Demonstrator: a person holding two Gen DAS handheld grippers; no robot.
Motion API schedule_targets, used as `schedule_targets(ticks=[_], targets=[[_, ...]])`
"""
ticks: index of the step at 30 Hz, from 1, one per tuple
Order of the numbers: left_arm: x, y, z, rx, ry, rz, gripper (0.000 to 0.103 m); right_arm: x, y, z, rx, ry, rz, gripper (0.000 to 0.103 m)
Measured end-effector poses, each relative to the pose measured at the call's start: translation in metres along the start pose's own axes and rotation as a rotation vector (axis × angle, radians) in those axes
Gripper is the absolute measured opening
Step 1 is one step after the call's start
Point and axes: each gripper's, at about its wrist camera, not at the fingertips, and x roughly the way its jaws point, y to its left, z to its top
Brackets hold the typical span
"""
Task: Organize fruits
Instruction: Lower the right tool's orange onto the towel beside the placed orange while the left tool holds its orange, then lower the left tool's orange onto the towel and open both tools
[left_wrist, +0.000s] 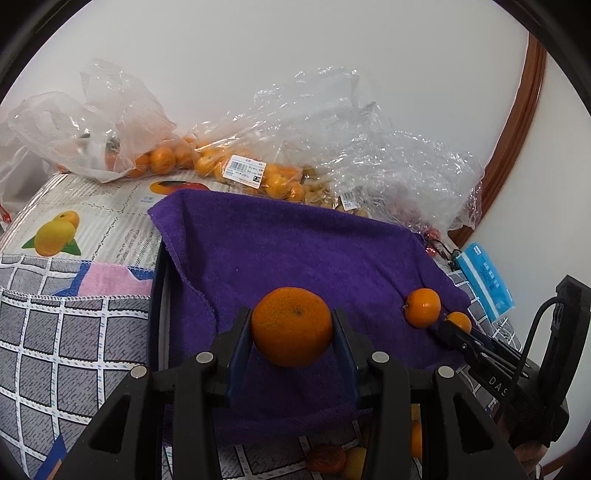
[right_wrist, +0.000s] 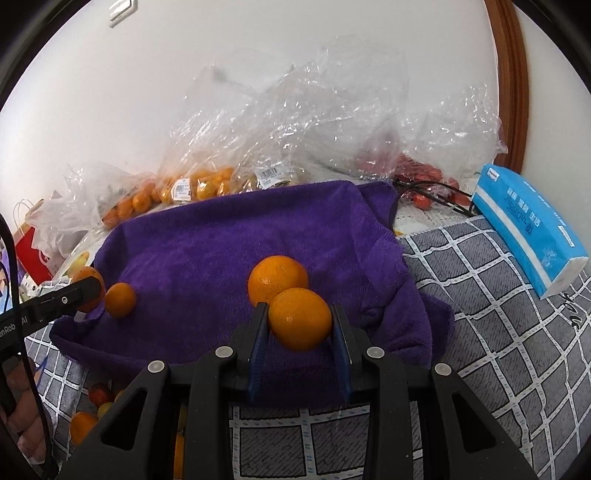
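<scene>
Gripping round, dimpled fruit, each gripper is clamped on one: the left gripper (left_wrist: 292, 325) on a large orange (left_wrist: 291, 326), the right gripper (right_wrist: 300, 321) on a smaller orange (right_wrist: 300, 319), both over a fuzzy purple towel (right_wrist: 207, 240). Another orange (right_wrist: 275, 280) rests on the towel. Crinkled clear bags (left_wrist: 229, 162) of fruit line the white wall (left_wrist: 295, 55); the table wears a grey checked cloth (right_wrist: 480, 295).

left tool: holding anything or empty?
Holding. The left tool is shut on a mandarin; both pads press its sides, and it sits raised above the purple towel.
</scene>
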Motion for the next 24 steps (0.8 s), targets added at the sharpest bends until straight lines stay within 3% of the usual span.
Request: schedule_targets(ticks=[12, 24], targets=[[0.0041, -0.0016, -0.002, 0.012, 0.017, 0.004, 0.04, 0.0001, -0.0013, -0.0012, -0.004, 0.003, -0.003, 0.033], [0.0074, -0.0088, -0.0049, 0.04, 0.046, -0.039, 0.04, -0.0005, 0.0027, -0.0019, -0.016, 0.001, 0.006, 0.037]])
